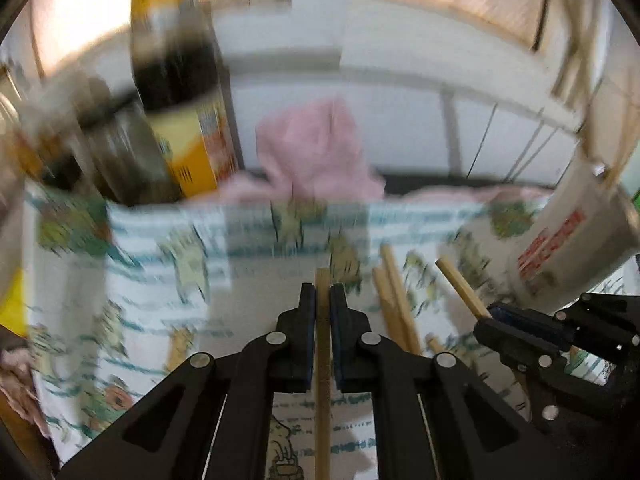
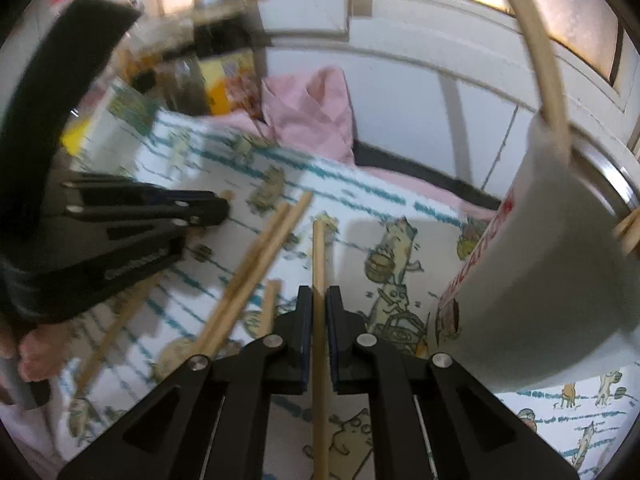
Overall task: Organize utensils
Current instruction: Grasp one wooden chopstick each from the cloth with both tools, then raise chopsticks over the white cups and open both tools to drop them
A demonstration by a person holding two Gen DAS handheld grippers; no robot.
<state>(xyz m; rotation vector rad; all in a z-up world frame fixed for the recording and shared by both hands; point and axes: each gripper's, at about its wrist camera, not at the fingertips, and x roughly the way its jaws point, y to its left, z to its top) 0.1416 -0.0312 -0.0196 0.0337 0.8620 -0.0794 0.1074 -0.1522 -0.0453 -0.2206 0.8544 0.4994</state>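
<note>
My left gripper (image 1: 322, 294) is shut on a wooden chopstick (image 1: 322, 360) that runs lengthwise between its fingers, above the patterned cloth. My right gripper (image 2: 319, 296) is shut on another wooden chopstick (image 2: 319, 256) in the same way. Loose chopsticks (image 2: 256, 264) lie on the cloth between the two grippers; they also show in the left wrist view (image 1: 394, 300). A white paper cup (image 2: 552, 264) with red print stands at the right with chopsticks in it; it shows in the left wrist view too (image 1: 568, 240). The right gripper appears in the left wrist view (image 1: 492, 314), the left gripper in the right wrist view (image 2: 224, 208).
A white cloth with teal stripes and cartoon prints (image 2: 400, 208) covers the surface. A pink cloth (image 2: 312, 108) lies at the back by the white wall. A dark sauce bottle with a yellow label (image 1: 180, 80) and jars (image 1: 120, 152) stand at the back left.
</note>
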